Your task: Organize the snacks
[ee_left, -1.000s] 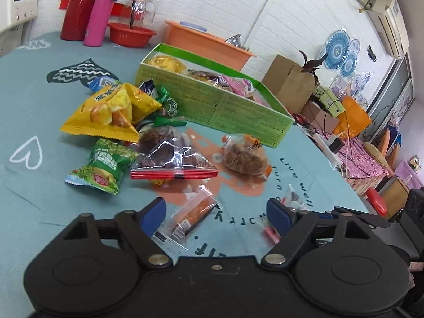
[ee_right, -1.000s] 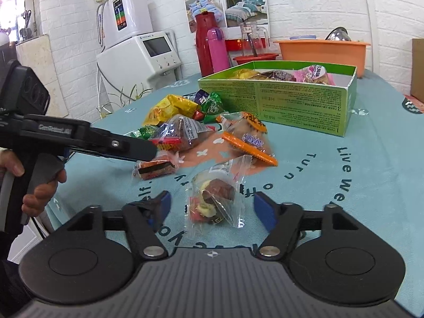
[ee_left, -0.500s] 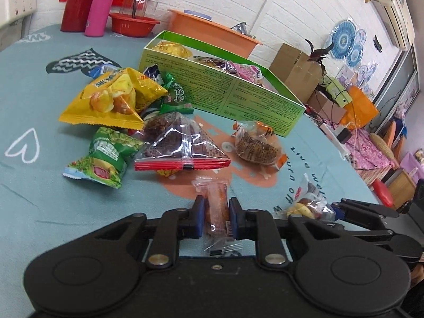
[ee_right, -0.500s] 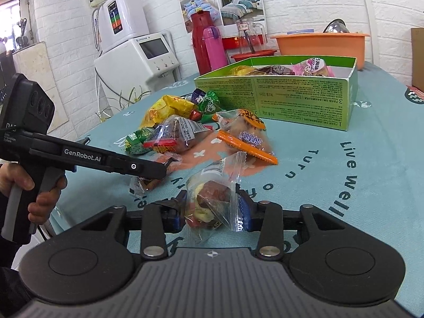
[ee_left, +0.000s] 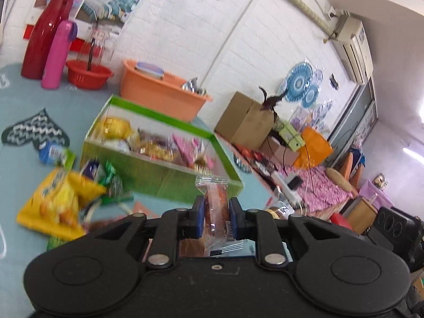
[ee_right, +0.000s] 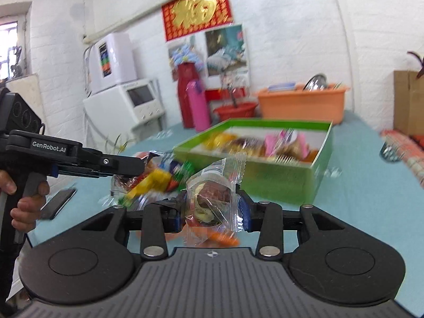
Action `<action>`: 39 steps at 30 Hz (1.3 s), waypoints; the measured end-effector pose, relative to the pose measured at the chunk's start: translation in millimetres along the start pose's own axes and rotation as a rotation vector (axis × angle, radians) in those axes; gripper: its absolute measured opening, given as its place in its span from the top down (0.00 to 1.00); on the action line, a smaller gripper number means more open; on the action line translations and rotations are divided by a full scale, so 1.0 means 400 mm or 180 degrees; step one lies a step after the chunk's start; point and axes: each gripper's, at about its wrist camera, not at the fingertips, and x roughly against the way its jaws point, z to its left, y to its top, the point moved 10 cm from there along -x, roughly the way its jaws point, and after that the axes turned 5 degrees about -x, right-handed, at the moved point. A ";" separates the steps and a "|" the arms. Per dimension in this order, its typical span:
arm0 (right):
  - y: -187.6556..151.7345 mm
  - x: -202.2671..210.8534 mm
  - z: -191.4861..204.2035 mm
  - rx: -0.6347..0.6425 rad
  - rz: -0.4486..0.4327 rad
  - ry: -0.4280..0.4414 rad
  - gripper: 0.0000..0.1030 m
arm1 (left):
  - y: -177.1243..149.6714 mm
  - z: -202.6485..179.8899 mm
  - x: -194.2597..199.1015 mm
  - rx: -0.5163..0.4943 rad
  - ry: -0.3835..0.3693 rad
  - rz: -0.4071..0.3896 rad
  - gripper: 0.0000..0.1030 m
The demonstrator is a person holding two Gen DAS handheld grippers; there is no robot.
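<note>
Clear plastic wrappers in both grips right now. Left hand-held gripper [ee_left: 216, 216] is pinching a long orange-brown snack bar packet [ee_left: 215, 206] across its narrow width, pads pressing the film flat, packet standing upright between the fingers so its far end is poking up clear of the jaws. Right hand-held gripper [ee_right: 210, 210] is clamping a crinkly mixed-candy pouch [ee_right: 212, 198] around its bulky middle, which is why its jaws are sitting wider than the left's.

Both packets are hanging off the teal tabletop [ee_right: 357, 185], aimed at the green cardboard box [ee_left: 164, 177] just beyond. Box is sitting open-topped, already holding a yellow bag, pink wrapper and other snacks along its length.

Loose pile is lying left of the box: yellow chip bag [ee_left: 57, 204], green and blue small packets near it. A person's hand [ee_right: 25, 206] is squeezing the left tool's trigger at the left edge of the right wrist view.

Judgement: carrying two at once is halving the trips. Thin film is slippery, so side grips risk the packets swivelling on release.
</note>
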 end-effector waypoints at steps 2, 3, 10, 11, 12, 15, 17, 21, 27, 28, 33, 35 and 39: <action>0.036 -0.013 -0.024 -0.0012 -0.0106 -0.0086 0.33 | 0.038 0.009 -0.031 0.0036 0.0005 -0.0047 0.51; 0.053 -0.023 -0.039 -0.0018 -0.0157 -0.0134 0.33 | 0.055 0.015 -0.046 0.0065 0.0014 -0.0067 0.51; 0.139 -0.094 -0.122 -0.0052 -0.0352 -0.0406 0.33 | 0.154 0.073 -0.149 0.0073 0.0192 -0.0150 0.50; 0.147 -0.106 -0.128 -0.0055 -0.0375 -0.0427 0.33 | 0.160 0.081 -0.164 0.0086 0.0202 -0.0144 0.50; 0.154 -0.121 -0.135 -0.0063 -0.0388 -0.0440 0.33 | 0.166 0.089 -0.179 0.0082 0.0219 -0.0138 0.50; 0.164 -0.162 -0.151 -0.0116 -0.0376 -0.0455 0.33 | 0.176 0.116 -0.220 0.0039 0.0321 -0.0119 0.50; 0.166 -0.190 -0.155 -0.0140 -0.0357 -0.0436 0.33 | 0.176 0.137 -0.247 0.0067 0.0358 -0.0081 0.50; 0.158 -0.245 -0.167 -0.0168 -0.0294 -0.0454 0.32 | 0.161 0.175 -0.299 0.0083 0.0446 0.0023 0.45; 0.102 -0.292 -0.210 0.0188 -0.0164 -0.0898 0.00 | 0.120 0.216 -0.302 0.0116 0.0606 0.0064 0.00; 0.096 -0.287 -0.213 0.0245 -0.0162 -0.0919 0.00 | 0.116 0.214 -0.298 0.0091 0.0602 0.0082 0.00; 0.117 -0.240 -0.202 0.0048 -0.0246 -0.0776 0.00 | 0.127 0.179 -0.252 0.0151 0.0531 0.0082 0.00; 0.139 -0.209 -0.177 -0.0011 -0.0349 -0.0675 0.00 | 0.137 0.151 -0.219 0.0149 0.0494 0.0026 0.00; 0.158 -0.141 -0.120 -0.0060 -0.0472 -0.0437 0.00 | 0.136 0.100 -0.144 0.0143 0.0390 -0.0053 0.00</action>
